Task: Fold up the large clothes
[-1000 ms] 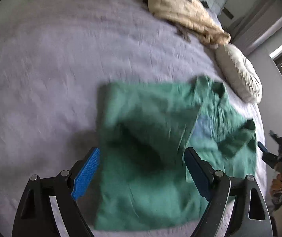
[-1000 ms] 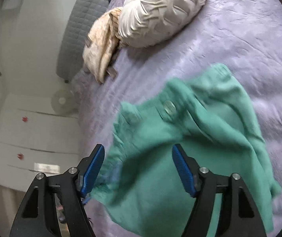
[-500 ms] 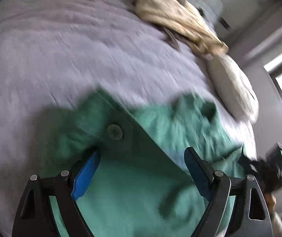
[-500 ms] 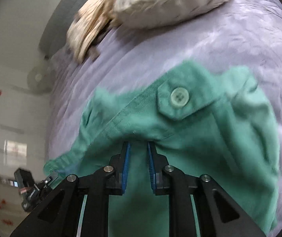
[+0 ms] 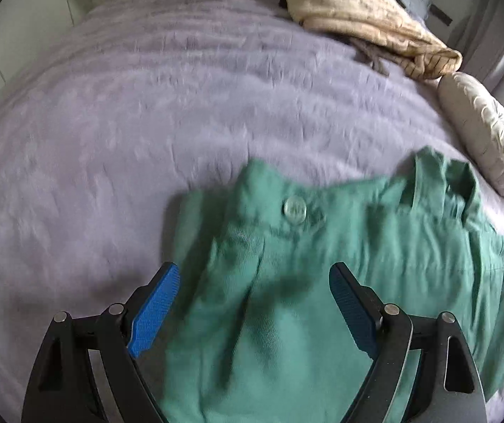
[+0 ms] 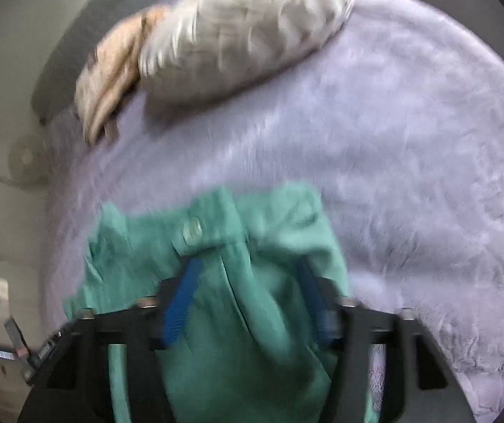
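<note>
The right gripper, its blue-padded jaws opening, has a fold of the green cotton garment with a waistband button bunched between them; blur hides whether the pads press on it. The left gripper hovers wide apart over the same green cloth, gripping nothing. The garment lies on the lilac fleecy bedspread, near its close edge. I judge it light, limp and not slippery; it would sag from any single pinch, so the stiffer stitched waistband beside the pale round button looks the best hold. Counted: one green garment, one visible button, one cream quilted cushion, one beige knitted blanket, two grippers.
</note>
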